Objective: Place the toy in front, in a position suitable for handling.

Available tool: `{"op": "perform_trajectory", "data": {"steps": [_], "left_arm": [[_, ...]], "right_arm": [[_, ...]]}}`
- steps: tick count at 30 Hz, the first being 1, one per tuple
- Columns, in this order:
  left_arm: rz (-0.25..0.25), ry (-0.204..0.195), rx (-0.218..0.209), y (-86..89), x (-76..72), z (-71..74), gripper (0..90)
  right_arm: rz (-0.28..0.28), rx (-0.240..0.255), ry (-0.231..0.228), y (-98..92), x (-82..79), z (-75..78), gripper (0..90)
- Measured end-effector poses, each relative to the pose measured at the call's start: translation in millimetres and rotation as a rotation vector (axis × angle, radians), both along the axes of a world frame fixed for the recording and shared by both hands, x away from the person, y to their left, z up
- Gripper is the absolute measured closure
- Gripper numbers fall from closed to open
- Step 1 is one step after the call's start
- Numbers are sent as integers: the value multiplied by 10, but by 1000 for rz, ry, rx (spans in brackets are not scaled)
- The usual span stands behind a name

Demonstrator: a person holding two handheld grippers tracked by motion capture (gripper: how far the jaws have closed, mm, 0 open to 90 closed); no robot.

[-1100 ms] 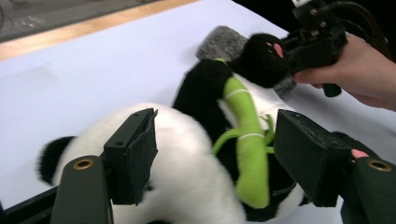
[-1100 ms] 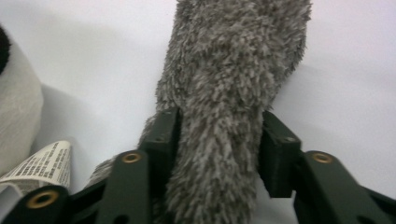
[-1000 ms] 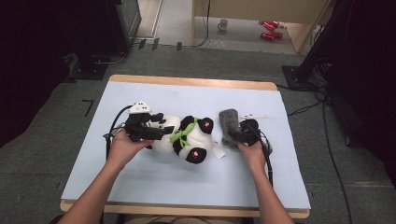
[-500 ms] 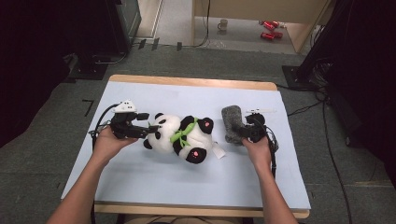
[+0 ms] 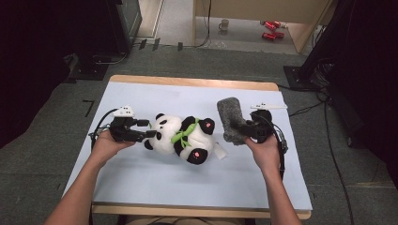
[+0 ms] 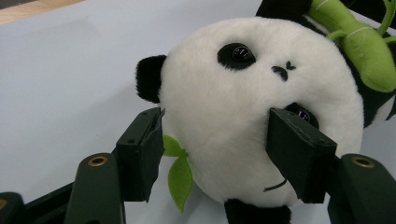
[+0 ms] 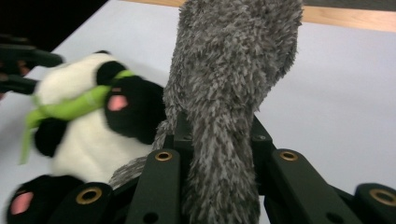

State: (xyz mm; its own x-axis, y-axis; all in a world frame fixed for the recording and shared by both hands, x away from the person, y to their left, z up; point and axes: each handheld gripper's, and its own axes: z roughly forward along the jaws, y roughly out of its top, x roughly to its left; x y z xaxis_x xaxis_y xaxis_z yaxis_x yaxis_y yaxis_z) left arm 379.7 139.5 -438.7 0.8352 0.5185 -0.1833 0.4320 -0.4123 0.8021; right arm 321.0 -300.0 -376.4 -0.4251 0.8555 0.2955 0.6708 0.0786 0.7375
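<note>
Your left gripper [image 5: 151,130] brackets the panda's head [image 6: 252,112] at frame centre, jaws closing in, pads not visibly pressing. Your right gripper [image 5: 240,130] is clamped on the grey furry cloth [image 7: 224,93], right of the panda. Your left gripper view reveals a green leaf [image 6: 177,172]; no writing is readable.

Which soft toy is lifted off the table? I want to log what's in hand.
The grey fuzzy toy, clamped in the right gripper; the panda lies on the table.

panda [image 6: 243,121]: we see soft white plush
grey piece [image 7: 229,88]: shaggy cloth, perhaps fleece
table cover [image 5: 187,183]: smooth, matt
</note>
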Motion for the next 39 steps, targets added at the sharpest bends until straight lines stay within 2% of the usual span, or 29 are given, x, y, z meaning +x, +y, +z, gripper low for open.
{"op": "perform_trajectory", "data": {"steps": [6, 8, 12, 15, 16, 17, 19, 21, 24, 27, 29, 30, 32, 34, 36, 38, 39], "left_arm": [[-1, 34, -21, 32, 27, -17, 322], [-18, 40, -29, 50, 18, -3, 323], [-55, 32, -42, 56, -17, 14, 312], [-67, 20, -23, 17, -32, -5, 231], [-72, 30, 9, -47, -43, -30, 203], [-86, 40, 13, -65, -45, -39, 205], [-110, 54, 19, -106, -57, -69, 197], [-104, 56, 20, -128, -54, -102, 154], [-106, 86, -16, -98, -29, -166, 126], [-132, 111, -4, -57, -28, -198, 126], [-143, 110, -2, -46, -34, -205, 144], [-162, 94, 25, -30, -61, -249, 145], [-167, 82, 23, -27, -64, -280, 144], [-158, 68, -8, -32, -54, -314, 133], [-144, 82, -54, -42, -43, -332, 135], [-136, 92, -72, -63, -54, -321, 186], [-133, 100, -79, -83, -70, -311, 249]], "right_arm": [[78, 8, -19, 217, -108, 121, 736], [127, 10, -32, 368, -168, 190, 736], [183, 2, -41, 560, -224, 223, 735], [226, -17, -43, 710, -246, 207, 733], [235, -21, -40, 756, -250, 198, 733], [248, -25, -33, 806, -255, 186, 732], [259, -31, -30, 855, -259, 168, 732], [270, -33, -26, 900, -258, 146, 732], [287, -29, -22, 961, -264, 128, 732], [300, -31, -20, 1004, -275, 124, 731], [306, -32, -21, 1027, -283, 121, 731], [307, -36, -23, 1033, -279, 112, 731], [306, -35, -17, 1038, -277, 101, 731], [304, -38, -10, 1055, -264, 55, 729], [311, -40, -12, 1083, -273, 42, 730], [313, -40, -24, 1111, -282, 51, 730], [315, -42, -32, 1119, -280, 56, 730]]}}
